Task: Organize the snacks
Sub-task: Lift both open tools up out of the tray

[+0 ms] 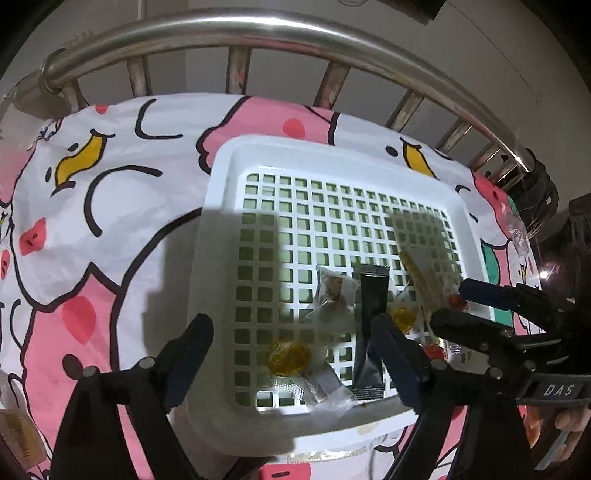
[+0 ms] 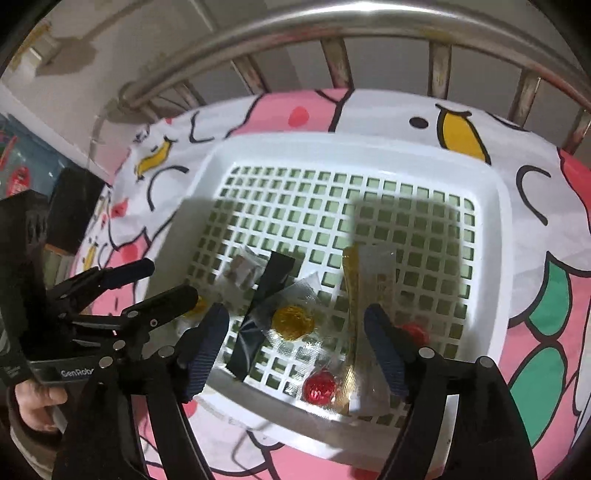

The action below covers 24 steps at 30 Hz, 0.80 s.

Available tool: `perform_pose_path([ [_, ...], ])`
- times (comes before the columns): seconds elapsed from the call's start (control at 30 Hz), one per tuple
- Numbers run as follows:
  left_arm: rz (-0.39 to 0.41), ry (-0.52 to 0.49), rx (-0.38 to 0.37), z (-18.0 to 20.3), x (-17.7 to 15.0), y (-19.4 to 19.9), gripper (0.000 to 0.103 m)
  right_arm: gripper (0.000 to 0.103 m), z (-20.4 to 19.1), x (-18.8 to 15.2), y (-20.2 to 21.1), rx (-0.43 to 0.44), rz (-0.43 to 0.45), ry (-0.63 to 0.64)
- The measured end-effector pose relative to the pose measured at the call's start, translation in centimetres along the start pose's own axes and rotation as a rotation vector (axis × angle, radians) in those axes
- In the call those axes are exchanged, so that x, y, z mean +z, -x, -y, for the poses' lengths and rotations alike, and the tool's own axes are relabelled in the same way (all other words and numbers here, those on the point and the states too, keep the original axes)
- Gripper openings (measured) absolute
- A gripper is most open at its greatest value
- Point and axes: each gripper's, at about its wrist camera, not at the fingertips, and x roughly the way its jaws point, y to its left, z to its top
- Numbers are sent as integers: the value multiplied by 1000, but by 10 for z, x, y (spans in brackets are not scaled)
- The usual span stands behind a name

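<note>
A white grid-bottomed basket (image 1: 221,221) (image 2: 495,258) lies on the bed with several snacks at its near end. Among them are a gold candy (image 1: 288,356) (image 2: 293,321) in clear wrap, a black stick sachet (image 1: 371,321) (image 2: 266,295), a clear packet of brown snack (image 1: 334,291) (image 2: 243,269), a long gold-and-clear packet (image 2: 365,295) and a red candy (image 2: 319,386). My left gripper (image 1: 295,354) (image 2: 155,284) hangs open over the gold candy, its pads apart from it. My right gripper (image 2: 295,345) (image 1: 465,306) is open above the candies and holds nothing.
A pink and white cartoon-print sheet (image 1: 110,184) covers the bed. A steel rail with bars (image 1: 258,29) (image 2: 258,33) runs along the far side. A black box (image 2: 74,210) stands beyond the left edge. A clear wrapper (image 1: 519,236) lies right of the basket.
</note>
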Motion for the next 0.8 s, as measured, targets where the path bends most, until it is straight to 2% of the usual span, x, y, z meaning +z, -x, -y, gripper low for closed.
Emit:
perform_pose_path([
  [0.1,19,14,-13,-2,-1,10,96,76,1,-2,9,9,27,-14],
  [0.23,88,-6,34,0,-6,27,101,76,-2,-7,23,24,67,-33],
  [0.33,126,5,10,0,-10,42,103,78,-7,-13,37,21,120,-31],
  [0.5,200,28,-30,1,-21,69,103,80,-15,-28,64,23,212,-21],
  [0.8,335,16,-13,9,-48,109,103,89,-27,-58,107,-30,373,-14],
])
